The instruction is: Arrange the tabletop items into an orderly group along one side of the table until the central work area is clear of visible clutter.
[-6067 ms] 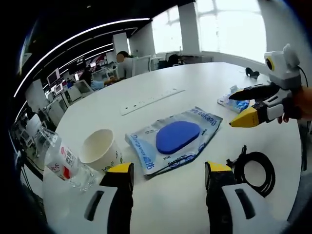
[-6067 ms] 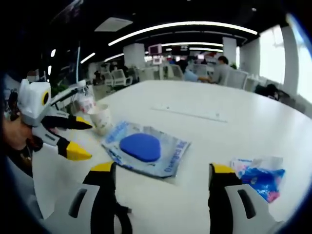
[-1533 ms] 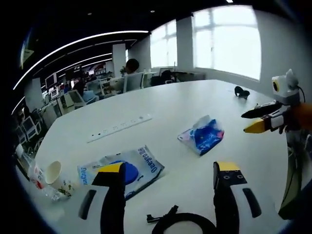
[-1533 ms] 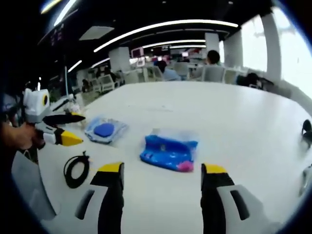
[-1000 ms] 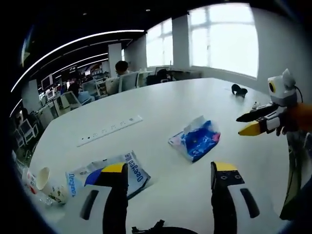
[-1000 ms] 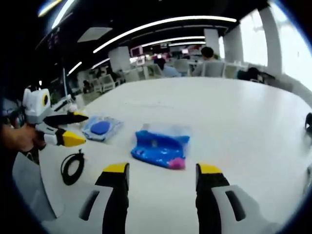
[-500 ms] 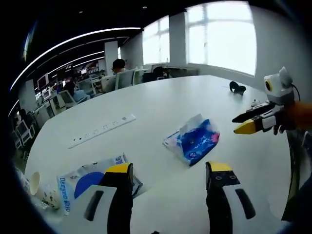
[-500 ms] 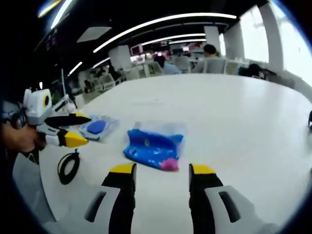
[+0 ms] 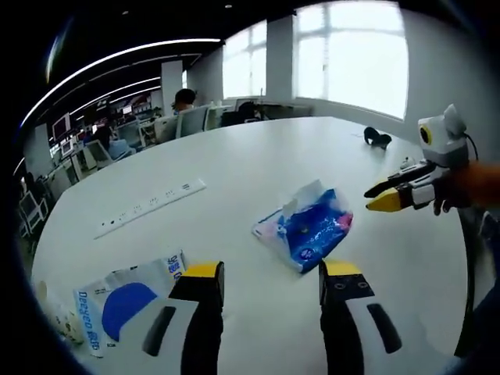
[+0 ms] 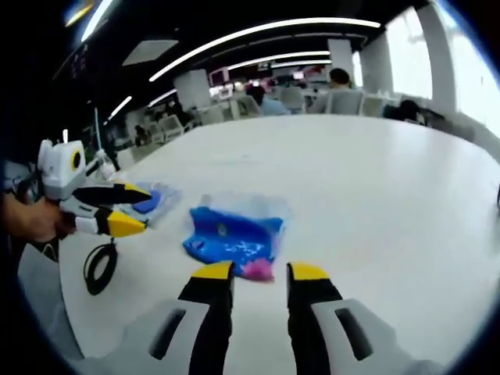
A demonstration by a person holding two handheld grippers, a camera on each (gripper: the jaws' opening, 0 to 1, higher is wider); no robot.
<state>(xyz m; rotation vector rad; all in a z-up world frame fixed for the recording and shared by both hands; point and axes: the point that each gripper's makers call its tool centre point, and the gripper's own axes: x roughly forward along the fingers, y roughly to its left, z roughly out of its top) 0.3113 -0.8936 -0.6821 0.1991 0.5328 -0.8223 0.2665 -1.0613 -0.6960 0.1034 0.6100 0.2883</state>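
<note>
A blue tissue packet point(image 9: 308, 226) with a pink corner lies in the middle of the white table point(image 9: 258, 164). In the right gripper view the packet point(image 10: 230, 230) sits just beyond my right gripper point(image 10: 259, 272), whose jaws stand narrowly open with the pink corner near the gap. My left gripper point(image 9: 273, 269) is open and empty, a short way before the packet. A packaged blue pad point(image 9: 117, 301) lies at the left. The right gripper point(image 9: 383, 197) hangs to the packet's right; the left gripper point(image 10: 117, 211) shows at the left.
A white power strip point(image 9: 148, 207) lies across the far table. A black coiled cable point(image 10: 98, 266) rests near the table's edge, below the left gripper. A small black object point(image 9: 377, 139) sits far right. Desks, chairs and people fill the office behind.
My right gripper has come closer to the tissue packet and its jaws have narrowed. The left gripper's jaws have narrowed a little; its view swung, so cup and cable left the picture.
</note>
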